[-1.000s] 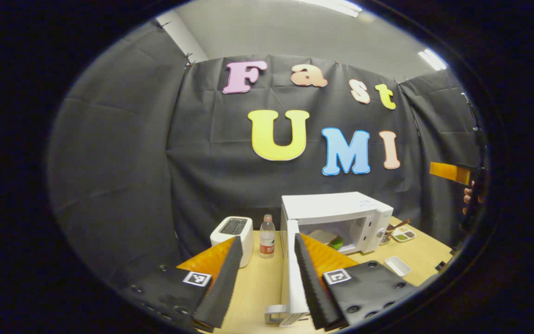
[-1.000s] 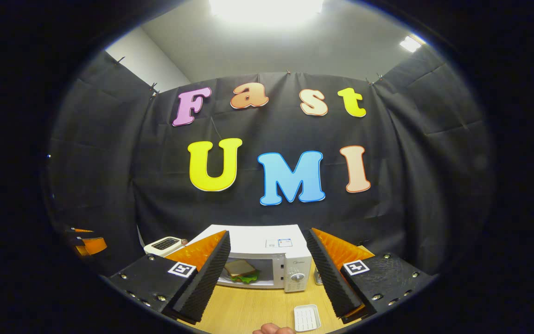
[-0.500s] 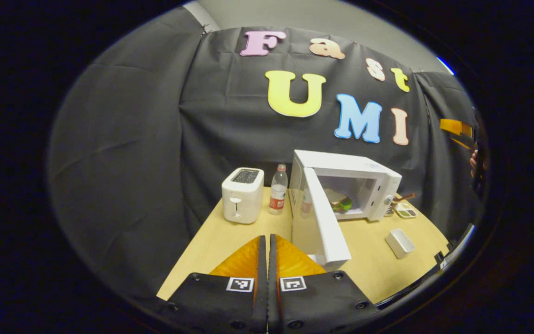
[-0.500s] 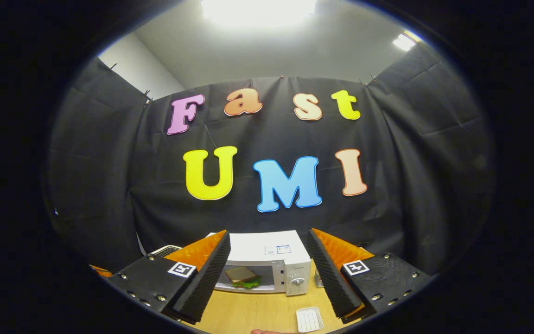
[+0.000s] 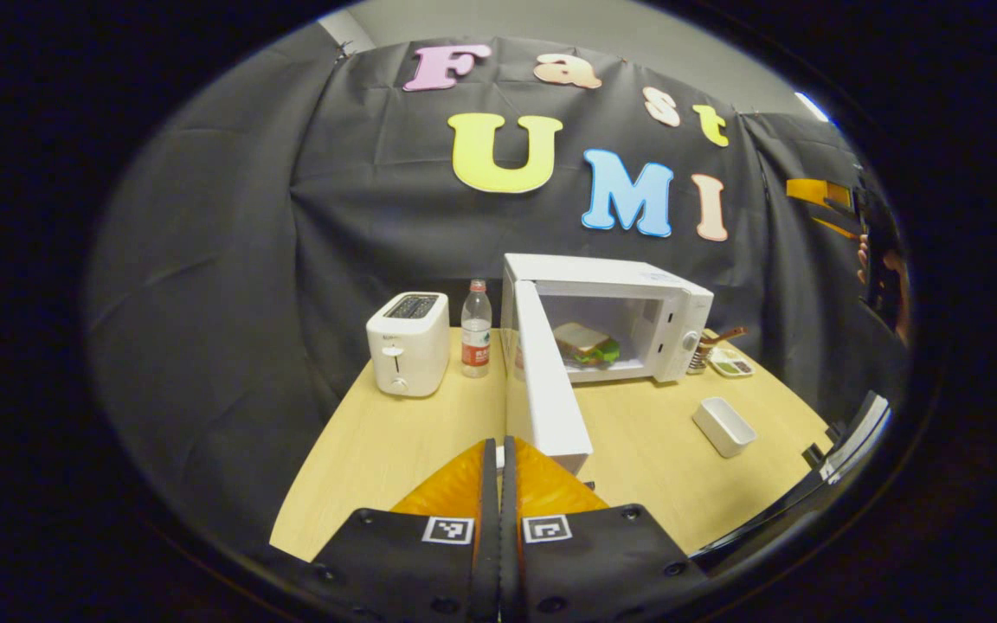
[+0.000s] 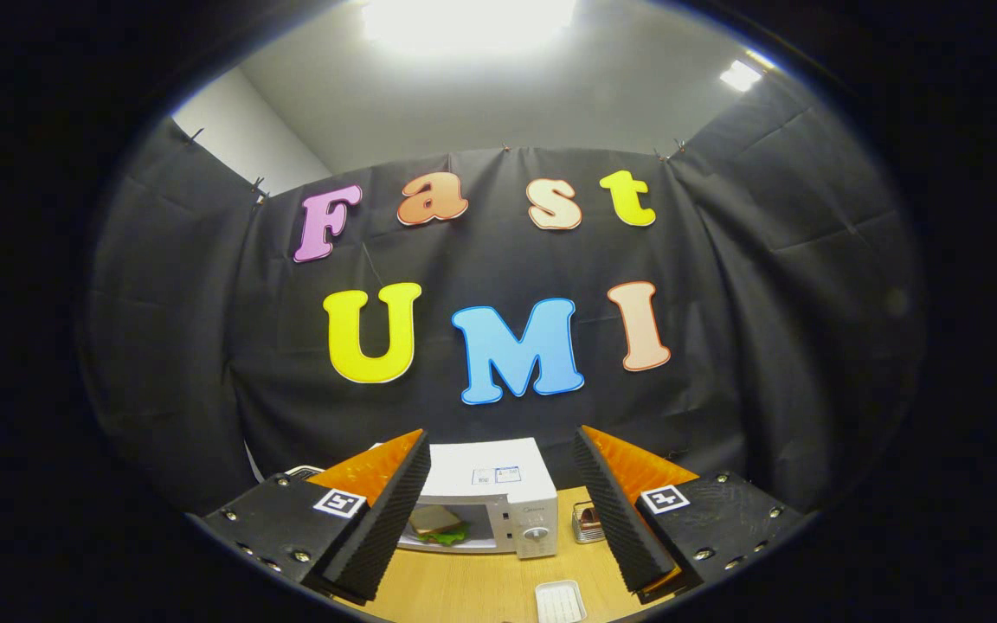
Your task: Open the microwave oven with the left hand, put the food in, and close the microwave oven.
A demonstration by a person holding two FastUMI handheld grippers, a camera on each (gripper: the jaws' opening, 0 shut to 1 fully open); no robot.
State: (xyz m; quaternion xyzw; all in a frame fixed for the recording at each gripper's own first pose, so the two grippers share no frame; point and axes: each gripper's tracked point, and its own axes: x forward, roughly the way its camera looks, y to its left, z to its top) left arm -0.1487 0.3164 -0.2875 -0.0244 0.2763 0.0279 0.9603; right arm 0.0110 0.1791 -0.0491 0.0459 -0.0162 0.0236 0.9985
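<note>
The white microwave point(image 5: 611, 290) stands at the back of the wooden table point(image 5: 377, 450), its door point(image 5: 544, 389) swung wide toward me. A sandwich with green lettuce point(image 5: 585, 343) lies inside the cavity. My left gripper point(image 5: 499, 443) is shut with nothing between its fingers, just left of the door's near edge. I cannot tell whether it touches the door. In the right gripper view the microwave point(image 6: 494, 484) and the sandwich point(image 6: 436, 524) show between the fingers of my right gripper point(image 6: 499, 433), which is open, empty and held high. That right gripper point(image 5: 817, 194) also appears far right, held by a hand point(image 5: 879, 264).
A white toaster point(image 5: 408, 353) and a water bottle point(image 5: 475, 329) stand left of the microwave. A small white dish point(image 5: 723, 426) lies on the table right of the door. A sauce tray point(image 5: 730, 365) and a small rack point(image 6: 587, 523) sit beside the microwave's right side.
My left gripper let go of the door edge, drew back and shut empty. The door stays open. My right gripper drifted back a little, so the microwave looks smaller.
</note>
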